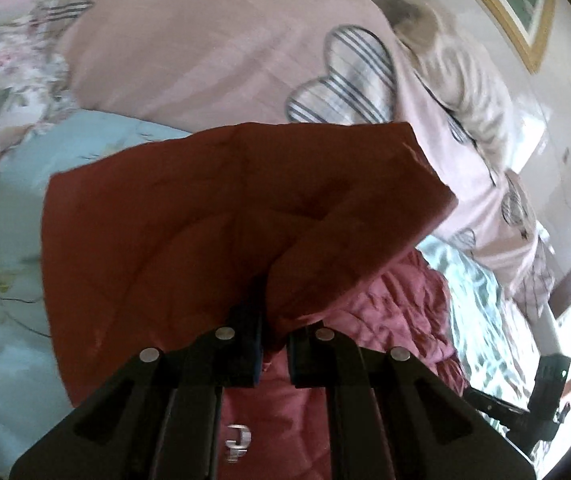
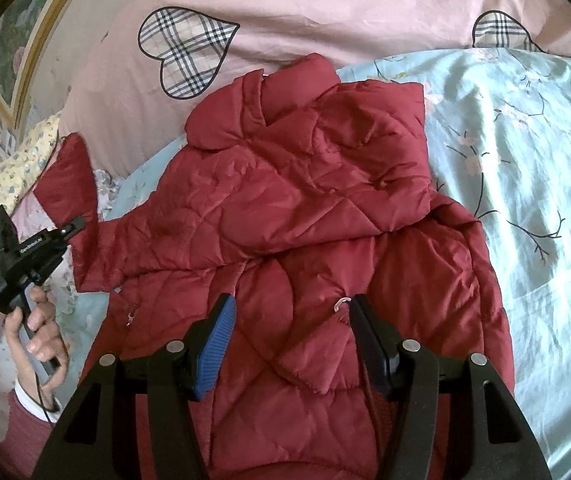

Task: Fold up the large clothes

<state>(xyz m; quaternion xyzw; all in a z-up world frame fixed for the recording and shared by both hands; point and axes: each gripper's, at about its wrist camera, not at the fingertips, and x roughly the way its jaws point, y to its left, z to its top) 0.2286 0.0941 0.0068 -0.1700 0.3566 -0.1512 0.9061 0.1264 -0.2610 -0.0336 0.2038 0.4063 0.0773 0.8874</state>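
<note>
Red quilted jacket (image 2: 305,208) spread on the bed (image 2: 525,160): left gripper (image 2: 79,227) clamps the lifted sleeve (image 2: 71,184) for folding inward; right gripper (image 2: 291,322) hovers wide open, empty.

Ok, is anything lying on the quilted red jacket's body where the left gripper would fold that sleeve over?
Nothing visible does. The left gripper holds the sleeve raised to the side, and the quilted red jacket body is bare fabric. Only the open right gripper hovers above its lower middle.

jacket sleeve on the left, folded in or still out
Out, not yet folded in: the left gripper pinches the sleeve and holds it off to the side of the jacket.
</note>
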